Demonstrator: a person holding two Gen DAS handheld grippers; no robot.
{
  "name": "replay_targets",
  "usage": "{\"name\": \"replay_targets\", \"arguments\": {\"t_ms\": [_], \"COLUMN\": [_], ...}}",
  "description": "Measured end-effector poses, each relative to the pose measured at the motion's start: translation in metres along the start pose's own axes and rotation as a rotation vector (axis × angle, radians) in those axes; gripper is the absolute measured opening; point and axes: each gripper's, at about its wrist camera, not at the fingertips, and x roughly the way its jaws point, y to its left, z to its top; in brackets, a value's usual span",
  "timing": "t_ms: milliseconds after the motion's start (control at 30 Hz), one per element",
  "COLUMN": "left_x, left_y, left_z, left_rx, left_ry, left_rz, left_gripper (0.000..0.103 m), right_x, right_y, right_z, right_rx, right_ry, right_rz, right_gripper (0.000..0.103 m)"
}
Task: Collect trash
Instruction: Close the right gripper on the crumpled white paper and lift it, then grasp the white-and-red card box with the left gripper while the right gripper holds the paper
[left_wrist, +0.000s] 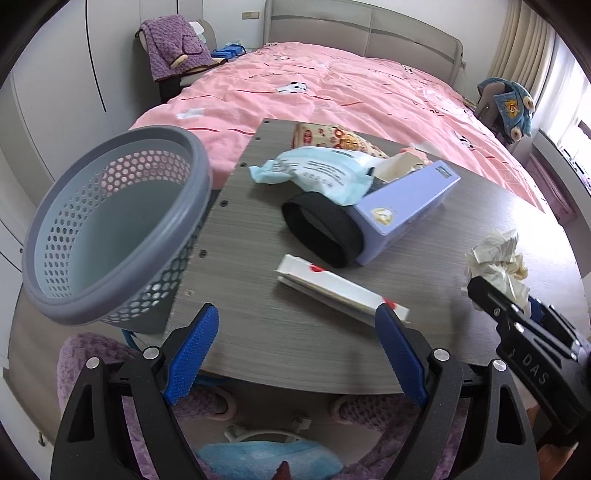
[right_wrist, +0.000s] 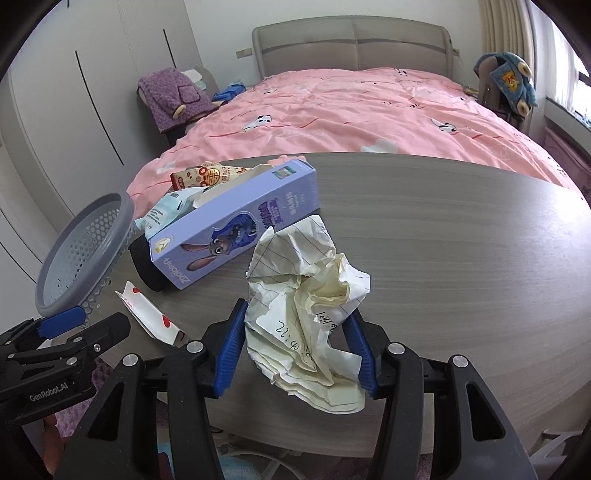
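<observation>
A crumpled lined paper ball (right_wrist: 310, 299) sits between the blue pads of my right gripper (right_wrist: 295, 343), which is shut on it just above the grey table (right_wrist: 461, 240); the paper also shows in the left wrist view (left_wrist: 496, 258). My left gripper (left_wrist: 295, 347) is open and empty over the table's near edge, close to a white and red wrapper (left_wrist: 340, 288). A grey perforated basket (left_wrist: 110, 229) stands at the table's left edge. A purple carton (left_wrist: 402, 210), a black roll (left_wrist: 317, 229) and a light blue wipes pack (left_wrist: 317, 170) lie heaped in the middle.
A red patterned snack packet (left_wrist: 332, 138) lies at the table's far edge. A bed with a pink quilt (right_wrist: 351, 110) stands right behind the table. A chair with a purple cover (right_wrist: 173, 96) stands at far left, a chair with a blue one (right_wrist: 509, 81) at far right.
</observation>
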Motion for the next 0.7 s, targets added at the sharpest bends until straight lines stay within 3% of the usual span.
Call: {"name": "replay_targets", "arguments": {"t_ms": [333, 700], "left_x": [0.016, 0.015], "left_y": [-0.031, -0.001], "left_z": [-0.002, -0.002], "left_rx": [0.068, 0.035], "left_ry": [0.036, 0.047], "left_rz": [0.017, 0.108], "left_gripper": [0.083, 0.083], "right_x": [-0.013, -0.02], "right_y": [-0.019, -0.014], "right_z": [-0.006, -0.004], "right_rx": [0.047, 0.047], "right_ry": [-0.021, -0.043], "right_rz": [0.002, 0.014], "right_gripper": [0.051, 0.051]}}
